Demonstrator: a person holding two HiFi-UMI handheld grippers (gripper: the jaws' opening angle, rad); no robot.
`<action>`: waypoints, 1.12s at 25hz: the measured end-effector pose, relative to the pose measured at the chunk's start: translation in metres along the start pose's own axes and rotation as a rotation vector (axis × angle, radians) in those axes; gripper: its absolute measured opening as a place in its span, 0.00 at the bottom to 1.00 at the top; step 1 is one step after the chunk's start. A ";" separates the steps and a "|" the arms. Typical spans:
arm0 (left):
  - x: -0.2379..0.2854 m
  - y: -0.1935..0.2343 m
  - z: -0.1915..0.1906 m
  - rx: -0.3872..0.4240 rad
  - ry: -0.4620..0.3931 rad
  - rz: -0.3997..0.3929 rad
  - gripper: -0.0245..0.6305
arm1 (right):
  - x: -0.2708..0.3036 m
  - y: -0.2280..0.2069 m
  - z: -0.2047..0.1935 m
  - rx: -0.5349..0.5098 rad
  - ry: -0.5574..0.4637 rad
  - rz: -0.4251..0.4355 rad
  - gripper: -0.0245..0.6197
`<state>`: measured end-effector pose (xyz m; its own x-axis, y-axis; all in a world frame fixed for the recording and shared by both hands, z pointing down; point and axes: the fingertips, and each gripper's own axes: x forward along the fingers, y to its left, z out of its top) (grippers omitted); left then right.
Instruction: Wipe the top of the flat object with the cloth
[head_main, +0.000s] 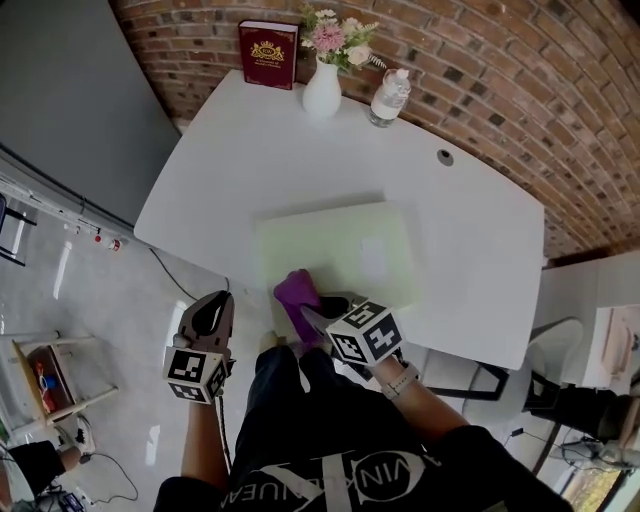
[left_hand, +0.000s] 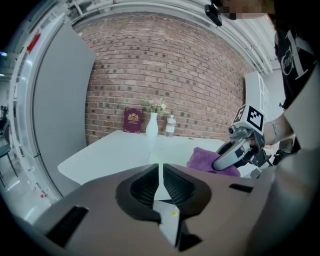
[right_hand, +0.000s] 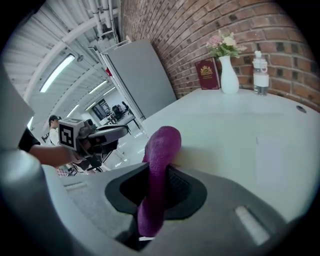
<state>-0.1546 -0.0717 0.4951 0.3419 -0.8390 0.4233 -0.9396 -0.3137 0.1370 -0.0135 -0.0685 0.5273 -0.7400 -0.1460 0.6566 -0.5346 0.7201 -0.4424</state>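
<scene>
at the near edge of the pale green flat board (head_main: 345, 245) on the white table (head_main: 240, 150), the right gripper (head_main: 312, 312) clamps the purple cloth (head_main: 295, 292), which seems to touch the board. the left gripper (head_main: 214, 302) is closed, empty, beside the table. wiping appears about to start; next, press the cloth down and sweep it across the top.

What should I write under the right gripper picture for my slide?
Right tongs pinch a purple cloth at the near edge of a pale flat board on a white table.
</scene>
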 end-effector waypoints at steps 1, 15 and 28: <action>0.003 -0.003 0.001 0.005 0.003 -0.006 0.08 | -0.007 -0.008 -0.003 0.013 -0.006 -0.013 0.15; 0.031 -0.031 0.026 0.092 0.027 -0.084 0.08 | -0.117 -0.130 -0.042 0.203 -0.116 -0.282 0.15; 0.037 -0.027 0.041 0.130 0.013 -0.121 0.08 | -0.171 -0.190 -0.066 0.277 -0.133 -0.504 0.15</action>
<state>-0.1163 -0.1127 0.4704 0.4517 -0.7859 0.4223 -0.8808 -0.4681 0.0709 0.2413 -0.1358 0.5397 -0.4018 -0.5209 0.7532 -0.9073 0.3380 -0.2502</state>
